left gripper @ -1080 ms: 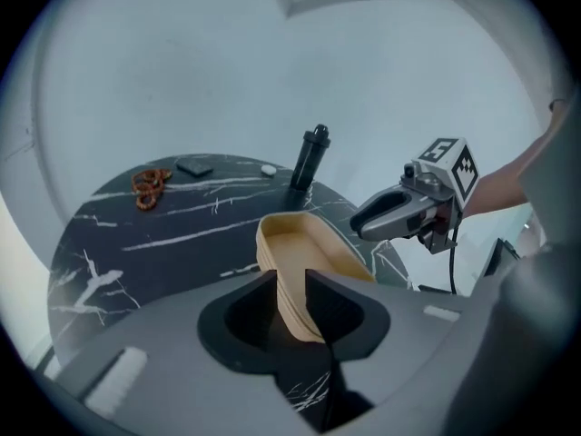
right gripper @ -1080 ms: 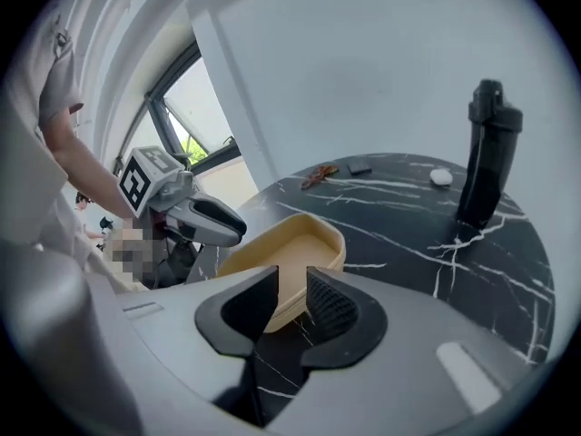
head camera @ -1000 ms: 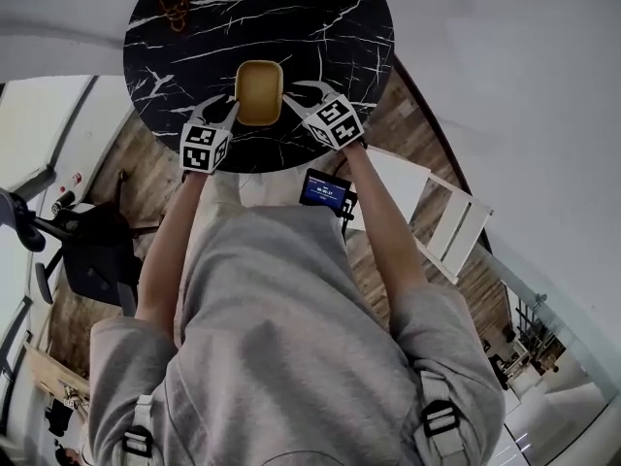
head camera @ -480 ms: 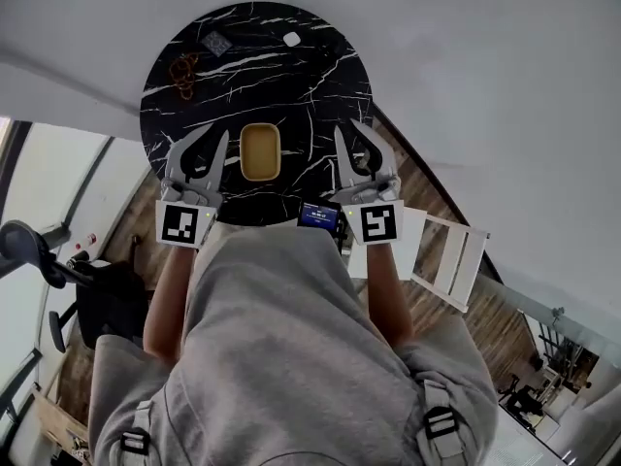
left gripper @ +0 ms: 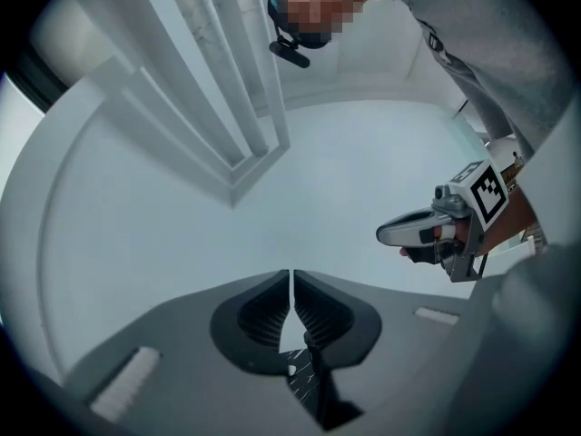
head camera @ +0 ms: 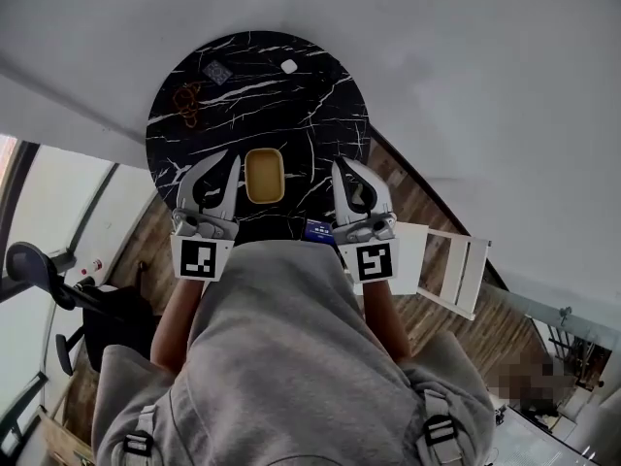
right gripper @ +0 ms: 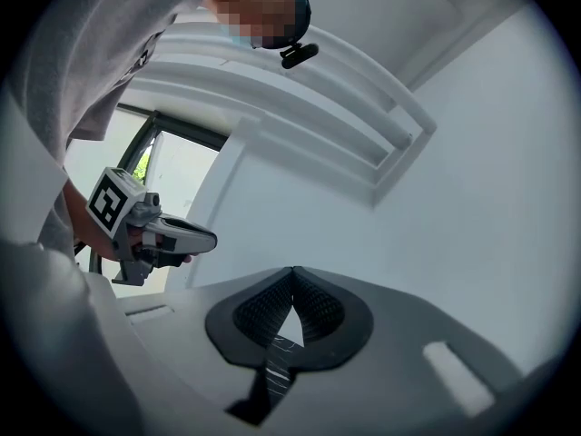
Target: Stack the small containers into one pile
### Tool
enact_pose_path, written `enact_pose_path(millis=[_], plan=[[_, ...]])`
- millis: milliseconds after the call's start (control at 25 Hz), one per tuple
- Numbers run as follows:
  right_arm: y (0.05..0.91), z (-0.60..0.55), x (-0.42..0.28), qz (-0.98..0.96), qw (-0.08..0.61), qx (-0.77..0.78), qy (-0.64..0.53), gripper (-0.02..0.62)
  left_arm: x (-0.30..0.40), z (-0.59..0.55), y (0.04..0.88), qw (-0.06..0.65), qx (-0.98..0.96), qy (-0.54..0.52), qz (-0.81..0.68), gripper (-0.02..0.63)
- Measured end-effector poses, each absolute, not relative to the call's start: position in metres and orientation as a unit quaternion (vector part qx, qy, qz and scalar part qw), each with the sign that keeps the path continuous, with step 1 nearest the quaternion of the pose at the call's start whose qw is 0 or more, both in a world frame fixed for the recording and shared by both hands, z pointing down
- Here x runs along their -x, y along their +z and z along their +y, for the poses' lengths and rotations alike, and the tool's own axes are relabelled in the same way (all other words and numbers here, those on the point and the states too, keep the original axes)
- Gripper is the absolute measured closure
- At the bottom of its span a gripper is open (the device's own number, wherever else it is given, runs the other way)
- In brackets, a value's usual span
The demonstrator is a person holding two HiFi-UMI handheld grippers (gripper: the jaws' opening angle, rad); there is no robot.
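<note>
The left gripper (left gripper: 290, 278) is closing. Its ribbed pads are down to a hairline slit with nothing between them. The right gripper (right gripper: 292, 271) has its jaws pressed together, equally empty. Both gripper views look up at pale wall and ceiling, so each claw is tilted upward and away from the work, not aimed at it. In the head view the two claws flank the tan container (head camera: 264, 177), one on each side and apart from it. The container sits upright on the near part of the round black marble table (head camera: 291, 95). From this height I cannot tell whether that single oblong outline is one tub or several already nested. It looks like a thin-walled, round-cornered tub, so I judge it light and fairly stiff. It also looks smooth enough to skate across the polished top if nudged from one side. The safest hold is probably a pinch over the rim, one pad inside and one outside a long wall, near its middle so the tub hangs level. Nested tubs may cling together and come up as a pair. Farther back on the table lie a small white piece (head camera: 288, 66), a grey square (head camera: 216, 71) and a brownish tangle (head camera: 186, 100), all well clear of the container.
</note>
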State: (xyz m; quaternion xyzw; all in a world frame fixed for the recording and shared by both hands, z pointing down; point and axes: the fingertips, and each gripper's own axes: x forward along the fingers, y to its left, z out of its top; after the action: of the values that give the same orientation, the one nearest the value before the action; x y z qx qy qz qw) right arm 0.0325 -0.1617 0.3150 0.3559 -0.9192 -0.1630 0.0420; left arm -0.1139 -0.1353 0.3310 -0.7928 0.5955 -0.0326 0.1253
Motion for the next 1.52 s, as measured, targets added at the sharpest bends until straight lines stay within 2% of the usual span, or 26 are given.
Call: enact_pose_path(millis=[480,640,1040,1520], plan=[[0.33,-0.158,-0.022,-0.92,0.067,-0.354,-0.15,0.584,0.116,-0.132,0.343,0.109,0.796,-0.047,0.593,0.607],[0.336,-0.158,-0.021,-0.92,0.081,-0.356,-0.139,0.584,0.117,-0.128,0.353,0.082,0.798,-0.05,0.595,0.607],[0.347,-0.16,-0.032,-0.916,0.111,-0.367,-0.119,0.585,0.098,-0.122,0.345,0.118,0.817,-0.042,0.562,0.607],[0.354,-0.16,-0.045,-0.915,0.116,-0.374,-0.1,0.586,0.082,-0.122,0.356,0.109,0.83,-0.063,0.543,0.607]])
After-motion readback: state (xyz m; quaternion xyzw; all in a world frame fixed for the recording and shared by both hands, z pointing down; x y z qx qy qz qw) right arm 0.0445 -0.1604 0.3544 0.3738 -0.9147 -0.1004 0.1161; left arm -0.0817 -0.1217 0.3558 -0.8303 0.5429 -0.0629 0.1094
